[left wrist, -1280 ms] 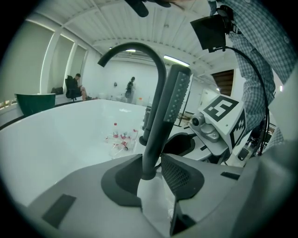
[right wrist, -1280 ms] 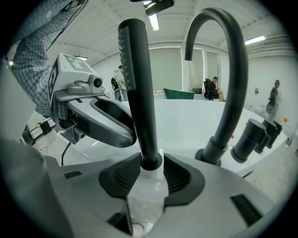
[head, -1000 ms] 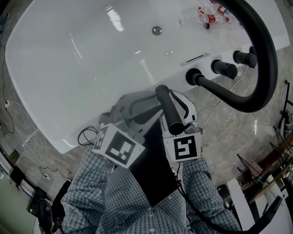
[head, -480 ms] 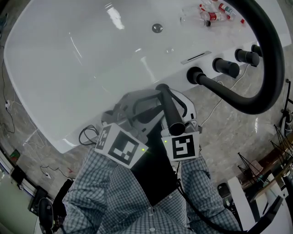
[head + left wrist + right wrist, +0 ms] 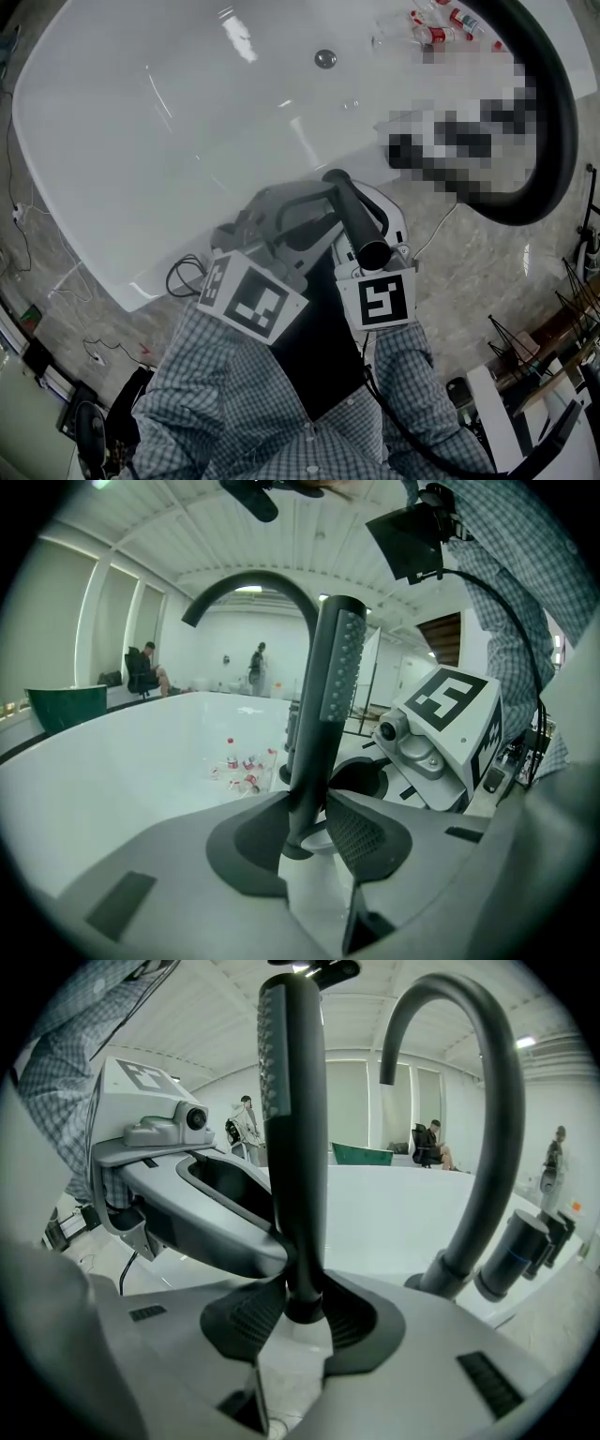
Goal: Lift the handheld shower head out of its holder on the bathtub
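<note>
A big white bathtub (image 5: 141, 187) spreads out ahead of both grippers, with grey stone floor (image 5: 487, 281) around it. A tall black tap (image 5: 487, 1101) curves up just past them. The black shower head (image 5: 323, 714) stands straight up, right between the jaws of both grippers. Its foot seems to sit low at the tub's rim, but the holder is hard to see. The left gripper (image 5: 307, 803) squeezes its bottom end. The right gripper (image 5: 304, 1288) has just been closing, and its pads touch that same end. Both are equally near, so the pull should go straight up.
</note>
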Tool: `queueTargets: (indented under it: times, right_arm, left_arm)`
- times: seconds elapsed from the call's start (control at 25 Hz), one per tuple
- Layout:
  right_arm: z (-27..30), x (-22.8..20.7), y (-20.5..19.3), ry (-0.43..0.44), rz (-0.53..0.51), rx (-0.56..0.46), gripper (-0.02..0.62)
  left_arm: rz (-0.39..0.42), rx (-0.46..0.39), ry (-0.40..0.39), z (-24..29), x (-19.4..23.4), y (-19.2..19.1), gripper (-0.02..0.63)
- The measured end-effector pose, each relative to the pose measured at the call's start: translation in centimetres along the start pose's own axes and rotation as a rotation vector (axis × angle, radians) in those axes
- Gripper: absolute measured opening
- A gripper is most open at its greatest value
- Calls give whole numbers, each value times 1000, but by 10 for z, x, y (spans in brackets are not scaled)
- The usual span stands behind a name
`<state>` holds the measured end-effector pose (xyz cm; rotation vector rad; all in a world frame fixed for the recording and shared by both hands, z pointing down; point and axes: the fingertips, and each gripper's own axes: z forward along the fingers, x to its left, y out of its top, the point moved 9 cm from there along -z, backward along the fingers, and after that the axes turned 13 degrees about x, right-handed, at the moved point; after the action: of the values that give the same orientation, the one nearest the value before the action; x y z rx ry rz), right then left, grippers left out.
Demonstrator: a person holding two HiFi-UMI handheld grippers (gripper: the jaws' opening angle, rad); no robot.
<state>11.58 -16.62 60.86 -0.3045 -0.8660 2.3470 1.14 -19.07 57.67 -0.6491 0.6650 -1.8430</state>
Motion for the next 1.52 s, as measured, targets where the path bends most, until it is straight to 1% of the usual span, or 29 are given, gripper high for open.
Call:
queueTargets:
  times: [0.2,0.36,0.64,0.84,1.0,1.08,1.2,1.28,1.36,1.44,1.52]
  right_arm:
    - [-8,0,5,-7,-22,5,123]
    - [-16,2,11,-11,-24,-9,123]
    - [-39,8,28,-11,-49,-16,123]
    - [-59,11,43,-11,-44,-24,123]
    - [-75,9,56,-25,-14,-23,123]
    - [-84,8,63,-20,-37,-40,123]
    - [-99,10,76,-15,-36,-39,123]
    - [-110,11,87,-18,-84,-47,123]
    - [-121,12,97,-20,-100,-57,123]
    - [-131,14,105,-21,-88,-62,123]
    - [-141,16,111,-20,-50,-65,123]
  left_arm:
    - [2,-8,3,-6,-2,6,107]
    - [3,-17,6,-15,-5,11,106]
    - [-2,-26,9,-38,-13,26,106]
    - [8,-29,18,-58,-19,41,107]
    - [32,-35,29,-70,-23,57,107]
    - [39,-40,36,-79,-25,66,106]
    - [51,-41,49,-94,-28,79,106]
    - [53,-45,53,-106,-31,86,106]
    - [50,-54,56,-117,-33,95,107]
    - [50,-61,60,-127,-35,103,106]
    - [56,-64,62,-137,-37,111,107]
